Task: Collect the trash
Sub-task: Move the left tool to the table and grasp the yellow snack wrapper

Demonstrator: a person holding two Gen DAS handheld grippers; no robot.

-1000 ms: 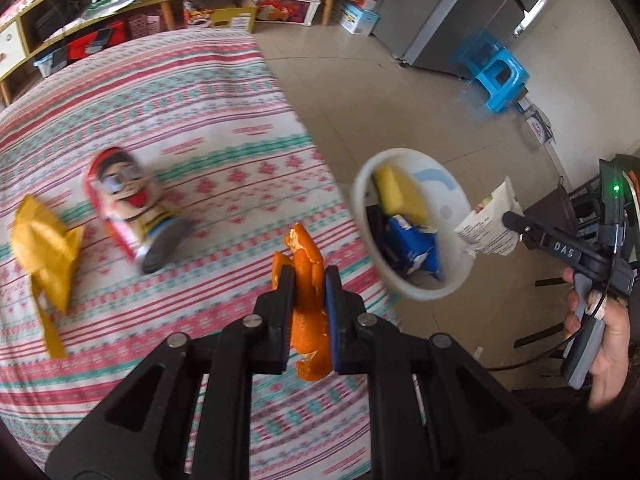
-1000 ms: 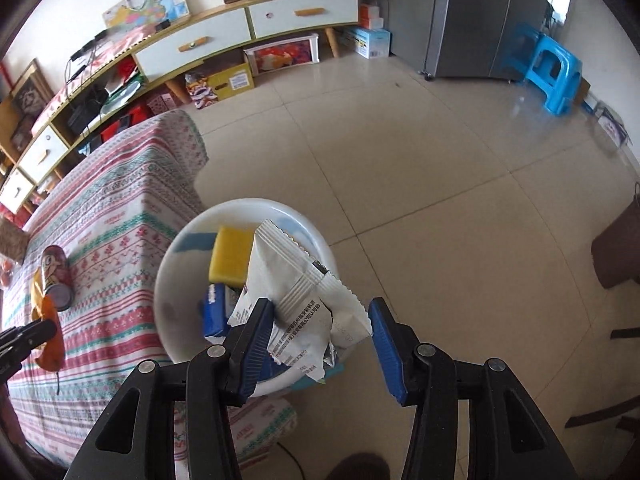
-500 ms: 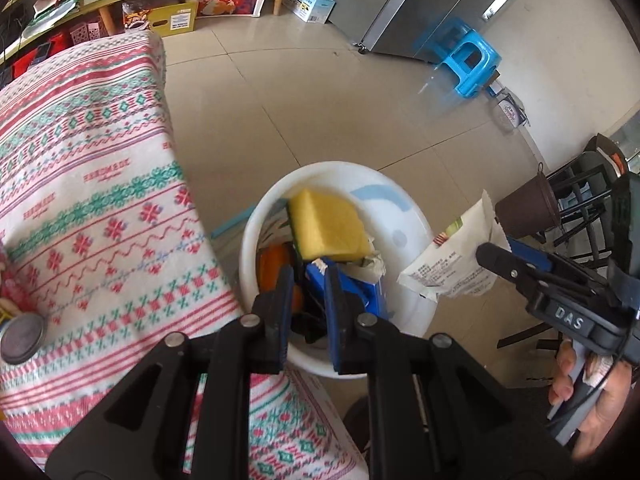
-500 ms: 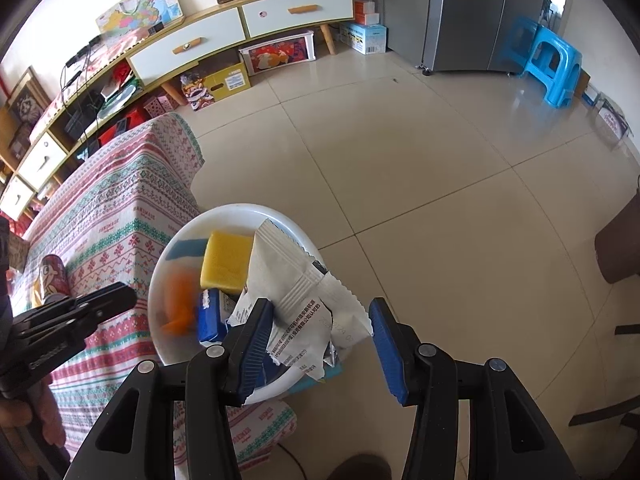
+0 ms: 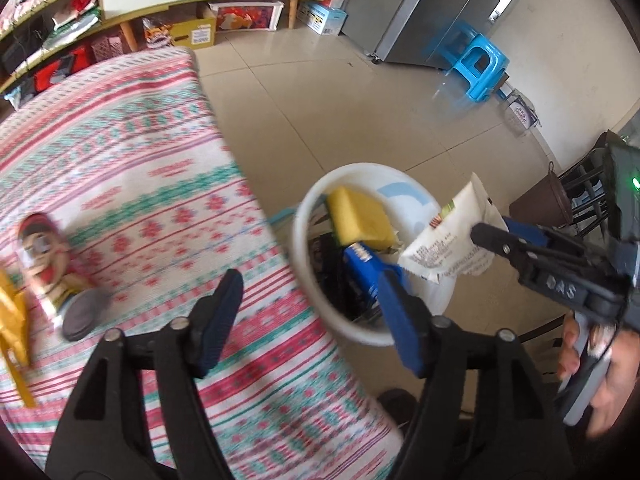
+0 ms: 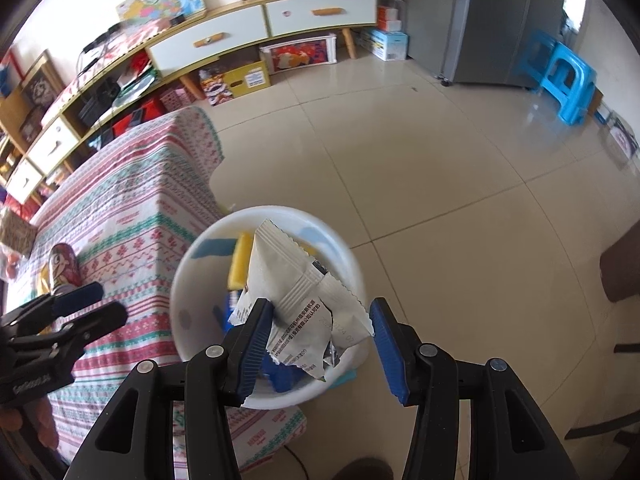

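Now the left tongs hang spread and empty at the surface edge, with the can lying up and to their left, long axis running diagonally away, and the white bin just right. Right tongs look spread around a white wrapper above the bin; whether they pinch it, I cannot tell. Only the left view shows the yellow wrapper.

My right gripper carries the raised letters "DAS" on its black body, seen from the left wrist. The white wrapper in front of my right gripper has lines of printed Chinese text, too small to read, and a stamped date of which I make out only "224".
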